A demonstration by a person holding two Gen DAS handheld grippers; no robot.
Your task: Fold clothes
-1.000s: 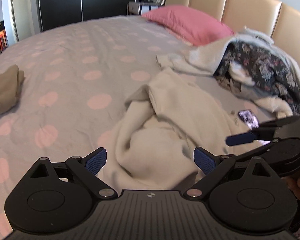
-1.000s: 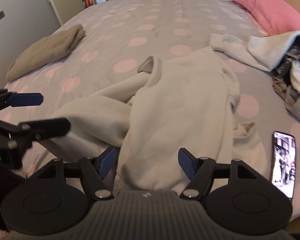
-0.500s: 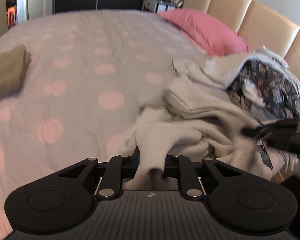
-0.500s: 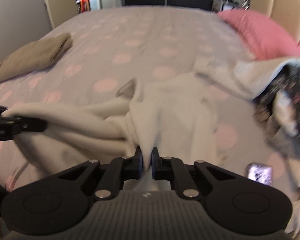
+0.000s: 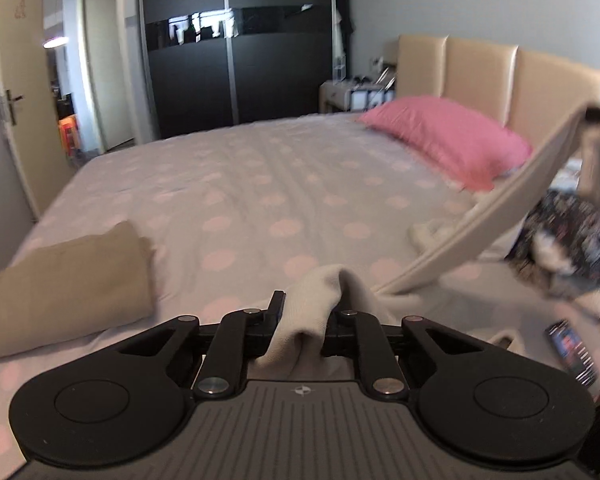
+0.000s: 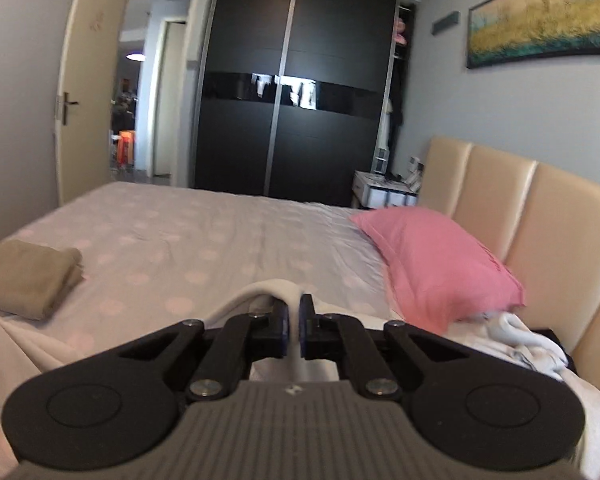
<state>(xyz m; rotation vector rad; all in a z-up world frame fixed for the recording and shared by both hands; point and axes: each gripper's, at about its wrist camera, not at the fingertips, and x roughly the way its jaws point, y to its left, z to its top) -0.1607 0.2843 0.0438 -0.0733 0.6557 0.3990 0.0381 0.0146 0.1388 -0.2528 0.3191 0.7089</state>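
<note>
Both the left gripper [image 5: 306, 326] and right gripper [image 6: 295, 330] are clenching the cream garment [image 5: 320, 300], holding it stretched above the bed [image 5: 260, 184]. One tan garment [image 5: 68, 280] is lying folded at nine o'clock, while a pile [image 5: 572, 232] at three o'clock is waiting, so most folding is remaining

Black tongs [image 5: 303, 322], silver screws, ribbed grey body, seemingly blue pads [image 6: 285, 322].
</note>
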